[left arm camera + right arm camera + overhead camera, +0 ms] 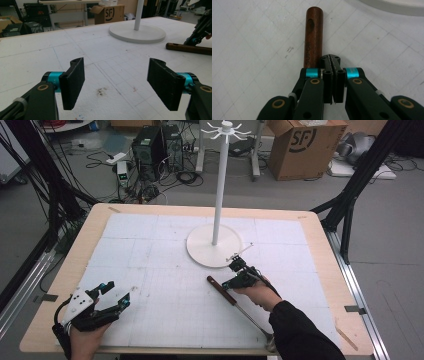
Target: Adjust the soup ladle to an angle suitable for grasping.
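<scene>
A utensil with a dark wooden handle (221, 290) and a thin metal shaft (250, 317) lies on the white mat; its far end disappears under the person's sleeve. My right gripper (227, 284) is shut and low over the mat, just right of the handle (313, 37), with nothing between its jaws (333, 60). The handle has a slot hole near its end. My left gripper (118, 292) rests near the front left of the table, wide open and empty (116, 82). In the left gripper view the handle (190, 48) and the right gripper (200, 30) appear at the far right.
A white hook stand rises on a pole (219, 185) from a round base (214, 255) at the mat's middle back, just beyond the right gripper. The wooden table edge (65, 285) frames the mat. Boxes, cables and computers sit on the floor behind.
</scene>
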Motion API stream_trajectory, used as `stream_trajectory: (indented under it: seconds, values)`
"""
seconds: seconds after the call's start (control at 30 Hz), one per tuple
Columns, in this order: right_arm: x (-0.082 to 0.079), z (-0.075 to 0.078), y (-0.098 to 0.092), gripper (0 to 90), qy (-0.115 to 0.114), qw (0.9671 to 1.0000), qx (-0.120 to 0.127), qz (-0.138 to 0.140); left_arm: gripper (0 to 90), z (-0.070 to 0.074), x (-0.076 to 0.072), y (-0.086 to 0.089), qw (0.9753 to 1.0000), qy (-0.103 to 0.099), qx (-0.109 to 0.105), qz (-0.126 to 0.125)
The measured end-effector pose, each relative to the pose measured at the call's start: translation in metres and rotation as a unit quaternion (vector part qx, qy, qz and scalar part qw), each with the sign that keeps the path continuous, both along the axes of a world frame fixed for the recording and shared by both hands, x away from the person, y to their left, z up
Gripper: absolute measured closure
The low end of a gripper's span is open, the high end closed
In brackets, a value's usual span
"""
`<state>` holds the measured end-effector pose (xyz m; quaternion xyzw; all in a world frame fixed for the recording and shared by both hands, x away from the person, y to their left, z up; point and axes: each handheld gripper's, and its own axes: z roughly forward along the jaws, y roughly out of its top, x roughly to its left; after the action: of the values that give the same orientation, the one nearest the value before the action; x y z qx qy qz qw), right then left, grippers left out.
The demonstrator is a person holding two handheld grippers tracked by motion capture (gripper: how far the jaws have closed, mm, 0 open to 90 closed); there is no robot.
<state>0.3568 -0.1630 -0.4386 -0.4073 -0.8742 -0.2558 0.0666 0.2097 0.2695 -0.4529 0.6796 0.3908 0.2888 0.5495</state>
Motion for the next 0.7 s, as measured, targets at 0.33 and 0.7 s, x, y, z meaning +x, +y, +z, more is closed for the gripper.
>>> stream_trajectory:
  seconds: [0.33,0.7]
  values:
    - [-0.004,0.002,-0.012,86.6,-0.003,0.9997,0.019,-0.017,30.9,-0.001,0.004,-0.003,1.0000,0.003,0.001,-0.005]
    - [-0.036,0.035,-0.046,78.1,-0.047,0.9947,0.084,-0.038,30.9,-0.001,0.008,-0.010,0.9998,0.002,0.003,-0.017]
